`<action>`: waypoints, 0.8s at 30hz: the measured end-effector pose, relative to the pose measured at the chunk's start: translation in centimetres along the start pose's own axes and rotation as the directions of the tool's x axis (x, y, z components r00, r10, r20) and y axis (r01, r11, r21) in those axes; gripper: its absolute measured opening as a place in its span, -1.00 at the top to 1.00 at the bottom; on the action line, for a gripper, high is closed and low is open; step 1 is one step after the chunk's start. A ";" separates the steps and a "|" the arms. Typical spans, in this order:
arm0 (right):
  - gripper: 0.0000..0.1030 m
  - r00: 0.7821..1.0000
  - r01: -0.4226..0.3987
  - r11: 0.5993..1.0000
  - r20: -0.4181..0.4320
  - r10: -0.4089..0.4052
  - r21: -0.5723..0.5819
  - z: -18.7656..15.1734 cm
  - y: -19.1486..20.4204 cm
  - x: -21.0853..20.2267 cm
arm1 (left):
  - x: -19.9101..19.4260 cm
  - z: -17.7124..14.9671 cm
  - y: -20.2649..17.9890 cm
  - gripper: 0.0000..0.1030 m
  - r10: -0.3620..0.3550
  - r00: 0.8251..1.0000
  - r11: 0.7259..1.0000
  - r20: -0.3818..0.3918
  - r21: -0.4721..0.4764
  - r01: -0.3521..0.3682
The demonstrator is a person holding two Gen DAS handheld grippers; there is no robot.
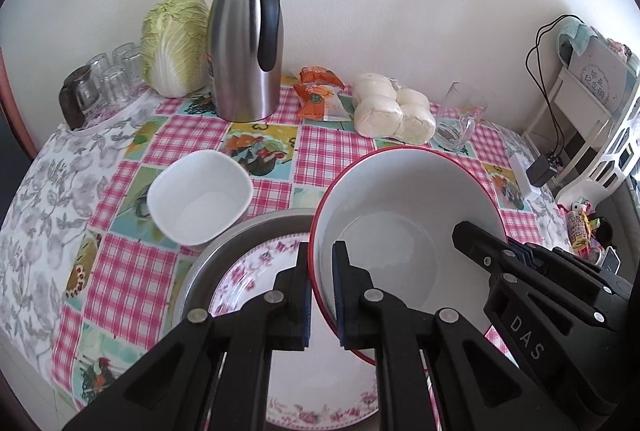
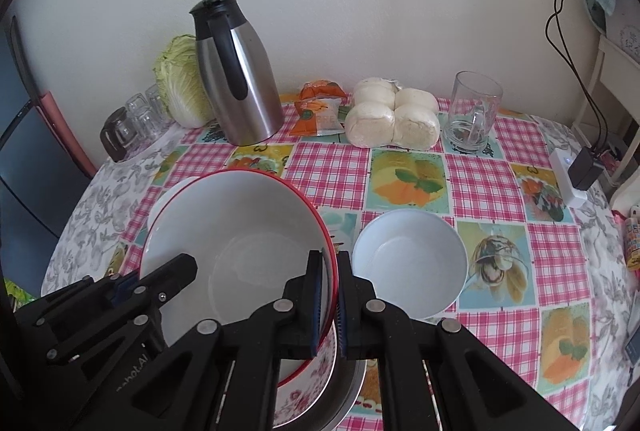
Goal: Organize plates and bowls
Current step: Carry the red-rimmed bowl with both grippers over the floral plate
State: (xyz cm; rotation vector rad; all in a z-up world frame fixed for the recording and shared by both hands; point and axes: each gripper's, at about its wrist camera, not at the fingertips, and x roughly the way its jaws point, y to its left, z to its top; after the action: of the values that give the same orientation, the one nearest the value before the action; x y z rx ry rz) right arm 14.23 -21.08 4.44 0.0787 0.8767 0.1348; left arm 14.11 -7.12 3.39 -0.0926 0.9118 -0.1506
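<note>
A big white bowl with a red rim (image 1: pixel 404 215) (image 2: pixel 240 231) hangs above the table, held from both sides. My left gripper (image 1: pixel 321 271) is shut on its left rim, my right gripper (image 2: pixel 329 279) is shut on its right rim. Under it a flowered plate (image 1: pixel 256 263) (image 2: pixel 304 391) lies inside a metal basin (image 1: pixel 240 231) (image 2: pixel 352 383). A squarish white bowl (image 1: pixel 200 197) (image 2: pixel 170 195) rests on the checked tablecloth to the left, mostly hidden in the right wrist view. A round white bowl (image 2: pixel 410 263) sits to the right of the held bowl.
Along the back wall stand a steel thermos jug (image 1: pixel 246 43) (image 2: pixel 236 71), a cabbage (image 1: pixel 174 47), upturned glasses (image 1: pixel 108 79), snack packets (image 1: pixel 320 95), bagged buns (image 1: pixel 394 109) (image 2: pixel 390 119) and a glass mug (image 2: pixel 472 115). A white rack (image 1: pixel 592 135) and charger cables (image 2: pixel 576 167) are at the right edge.
</note>
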 end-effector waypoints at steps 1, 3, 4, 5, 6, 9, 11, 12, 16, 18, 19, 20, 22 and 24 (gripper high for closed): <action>0.86 1.000 -0.002 1.000 0.002 0.002 -0.002 -0.2 0.2 -0.2 | -0.3 -0.3 0.1 0.82 0.003 1.000 1.000 0.002 -0.002 -0.003; 0.85 1.000 -0.004 1.000 -0.001 0.004 0.003 -0.7 0.5 -0.4 | -0.6 -0.7 0.4 0.82 0.004 1.000 1.000 0.012 -0.007 -0.004; 0.85 1.000 -0.011 1.000 0.000 0.011 0.014 -0.9 0.5 -0.6 | -0.8 -0.9 0.5 0.82 0.009 1.000 1.000 0.013 -0.007 -0.008; 0.85 1.000 -0.019 0.999 -0.001 0.019 0.028 -1.2 0.6 -0.6 | -0.9 -1.1 0.6 0.82 0.012 1.000 1.000 0.013 -0.007 -0.012; 0.85 1.000 -0.022 0.999 -0.006 0.022 0.034 -1.5 0.6 -0.5 | -1.0 -1.3 0.7 0.82 0.011 1.000 1.000 0.013 -0.008 -0.011; 0.85 0.999 -0.034 0.998 -0.017 0.035 0.046 -2.6 0.8 -0.2 | -1.2 -1.8 1.1 0.82 0.006 1.000 1.000 0.011 -0.013 -0.005; 0.85 0.999 -0.044 0.998 -0.021 0.045 0.055 -3.2 1.0 -0.1 | -1.3 -2.2 1.2 0.82 0.020 1.000 1.000 0.013 0.000 -0.020; 0.84 0.999 -0.048 0.997 -0.023 0.049 0.061 -3.5 1.1 0.0 | -1.4 -2.3 1.2 0.82 0.029 0.999 1.000 0.016 0.006 -0.029; 0.83 0.998 -0.047 0.996 -0.031 0.050 0.071 -4.3 1.6 0.5 | -1.2 -2.5 1.6 0.82 0.039 0.999 0.999 0.008 0.010 -0.039; 0.83 0.998 -0.042 0.997 -0.037 0.045 0.072 -4.6 1.9 0.7 | -0.9 -2.6 1.9 0.82 0.037 0.999 0.999 0.000 0.009 -0.037; 0.83 0.998 -0.045 0.996 -0.040 0.048 0.078 -4.7 2.0 0.8 | -0.8 -2.6 2.2 0.82 0.035 0.999 0.999 -0.005 0.002 -0.035; 0.82 0.998 -0.051 0.995 -0.042 0.055 0.087 -4.8 2.1 0.9 | -0.7 -2.6 2.4 0.82 0.036 0.999 0.999 -0.007 -0.003 -0.036; 0.82 0.997 -0.056 0.993 -0.046 0.061 0.103 -4.9 2.3 1.1 | -0.6 -2.6 2.7 0.82 0.035 0.999 0.999 -0.010 -0.010 -0.035; 0.81 0.997 -0.052 0.994 -0.047 0.057 0.101 -5.0 2.7 1.4 | -0.3 -2.7 3.1 0.82 0.035 0.999 0.999 -0.015 -0.011 -0.035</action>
State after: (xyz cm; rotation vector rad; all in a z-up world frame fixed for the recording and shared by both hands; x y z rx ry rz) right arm 11.01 -18.13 0.50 0.1930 0.9315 0.1446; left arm 12.08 -4.04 1.58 -0.0858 0.9283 -0.1135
